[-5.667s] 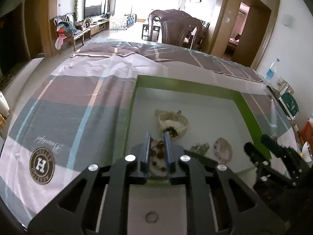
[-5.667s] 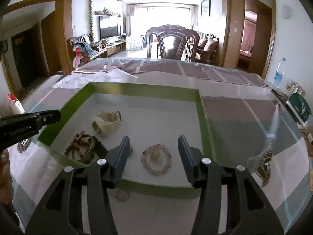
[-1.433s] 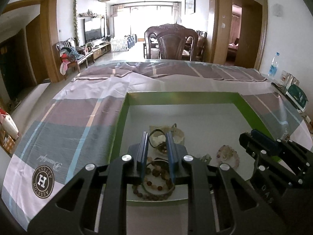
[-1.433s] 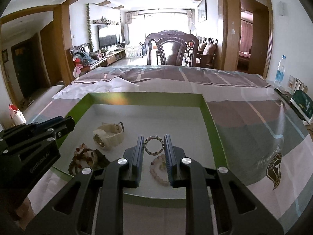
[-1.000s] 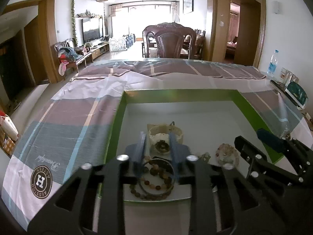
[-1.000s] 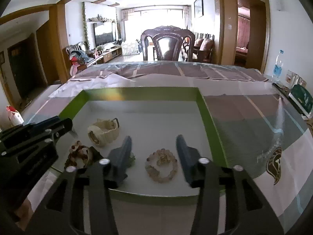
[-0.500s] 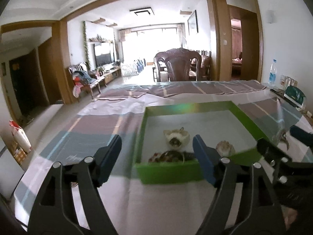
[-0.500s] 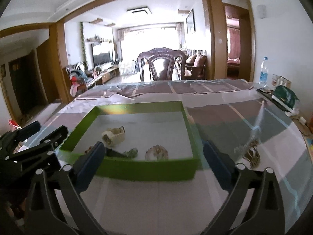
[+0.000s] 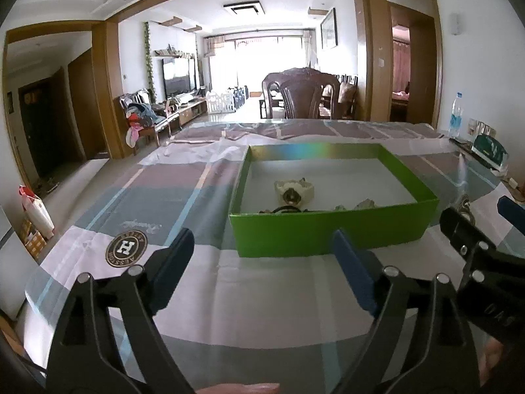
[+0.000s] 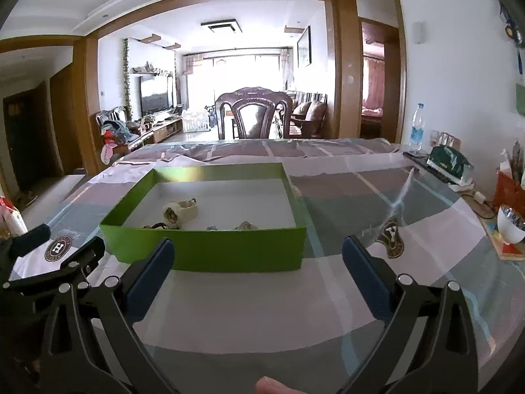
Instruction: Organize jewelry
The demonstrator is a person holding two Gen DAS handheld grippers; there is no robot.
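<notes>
One chair [image 10: 254, 115] beyond green box [image 10: 210, 252]

Saw long room past worktop [image 10: 295, 295], striped cloth under clear cover. Dark carved chair [image 10: 254, 115] at far edge. Bright curtained windows [image 10: 236, 75] at end, washed out. TV [image 10: 157, 97] on left wall, vine [image 10: 126, 75] trailing beside it. Wooden door frames [image 10: 343, 75] right. Flat ceiling lamp [image 10: 220, 27]. I noted water bottle [image 10: 416, 128] by white wall.
</notes>
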